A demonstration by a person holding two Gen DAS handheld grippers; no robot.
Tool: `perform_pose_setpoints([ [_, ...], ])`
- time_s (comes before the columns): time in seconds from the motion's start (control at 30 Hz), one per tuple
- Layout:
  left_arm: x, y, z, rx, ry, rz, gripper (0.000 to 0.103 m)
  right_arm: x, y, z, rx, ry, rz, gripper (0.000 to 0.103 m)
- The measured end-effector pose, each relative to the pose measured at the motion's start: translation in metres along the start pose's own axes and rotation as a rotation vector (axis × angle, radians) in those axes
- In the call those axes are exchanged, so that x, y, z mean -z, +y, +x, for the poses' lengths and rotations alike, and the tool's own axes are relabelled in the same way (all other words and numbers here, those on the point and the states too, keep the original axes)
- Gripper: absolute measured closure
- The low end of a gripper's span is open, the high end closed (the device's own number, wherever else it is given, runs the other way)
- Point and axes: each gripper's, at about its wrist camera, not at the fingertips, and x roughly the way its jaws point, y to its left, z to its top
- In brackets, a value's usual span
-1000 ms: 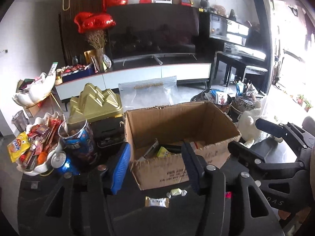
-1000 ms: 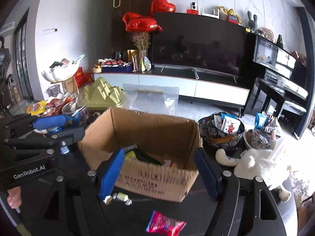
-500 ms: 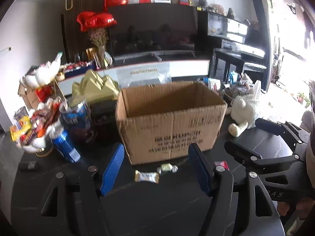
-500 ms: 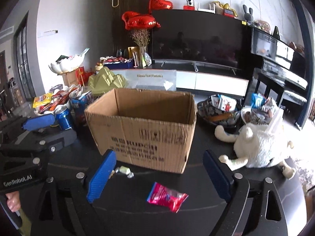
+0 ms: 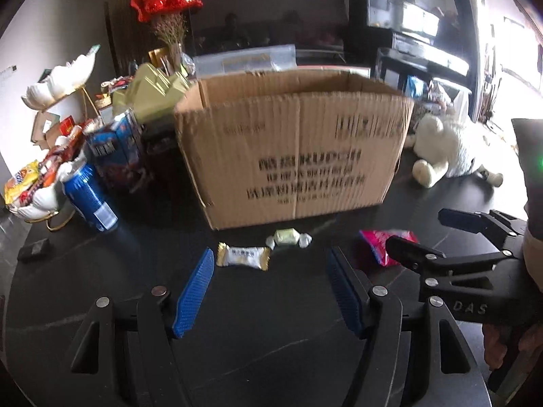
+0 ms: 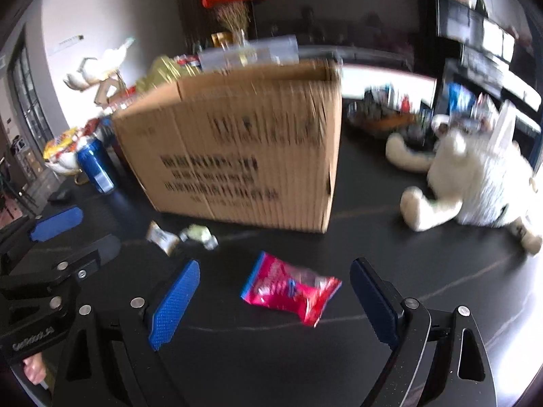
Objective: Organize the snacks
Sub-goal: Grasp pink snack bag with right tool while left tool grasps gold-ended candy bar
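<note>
Left gripper [image 5: 269, 283] points downward at the dark table, blue-padded jaws apart, having just widened, nothing between them. Right gripper [image 6: 275, 293] is likewise angled down, jaws spread wide after opening, pads touching nothing. A hand [image 6: 34, 369] grips the left handle.

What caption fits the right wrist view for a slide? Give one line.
Open right gripper poised over a pink snack packet on the black table, before a cardboard box.
</note>
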Motion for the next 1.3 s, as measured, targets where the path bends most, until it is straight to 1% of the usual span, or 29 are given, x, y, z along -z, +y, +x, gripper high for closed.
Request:
perform_pose_setpoints([
  [0.03,0.002,-0.001,0.003,-0.004,0.004,0.004,0.036,0.002,-0.003,0.007,-0.012,0.025,0.013,0.012],
  [0.27,0.012,0.001,0.027,0.005,0.048,-0.005,0.036,0.011,-0.007,0.033,-0.035,0.102,0.039,0.012],
  [0.4,0.015,0.007,0.039,0.01,0.066,-0.016,0.036,0.014,-0.002,0.043,-0.004,0.124,0.015,0.012],
  [0.7,0.022,0.023,0.054,-0.004,0.077,-0.03,0.036,0.014,0.007,0.059,0.08,0.116,-0.025,0.012],
  [0.8,0.024,0.028,0.058,-0.01,0.081,-0.029,0.036,0.016,0.006,0.064,0.104,0.116,-0.01,0.013],
  [0.83,0.024,0.029,0.059,-0.013,0.081,-0.028,0.036,0.016,0.005,0.064,0.11,0.115,-0.008,0.014],
  [0.87,0.025,0.031,0.06,-0.015,0.082,-0.028,0.036,0.016,0.006,0.064,0.124,0.108,-0.015,0.02],
  [0.9,0.025,0.032,0.061,-0.016,0.082,-0.027,0.036,0.016,0.008,0.063,0.139,0.1,-0.029,0.024],
  [0.93,0.025,0.034,0.062,-0.016,0.082,-0.027,0.036,0.015,0.009,0.063,0.137,0.095,-0.033,0.029],
  [1.0,0.025,0.035,0.063,-0.014,0.081,-0.026,0.036,0.015,0.012,0.06,0.138,0.084,-0.044,0.033],
  [1.1,0.024,0.037,0.065,0.003,0.079,-0.024,0.036,0.015,0.019,0.052,0.137,0.04,-0.063,0.046],
  [1.17,0.024,0.039,0.065,0.025,0.082,-0.029,0.036,0.011,0.026,0.048,0.115,0.024,-0.069,0.049],
  [1.3,0.021,0.042,0.07,0.044,0.08,-0.022,0.036,0.01,0.037,0.041,0.046,-0.005,-0.065,0.051],
])
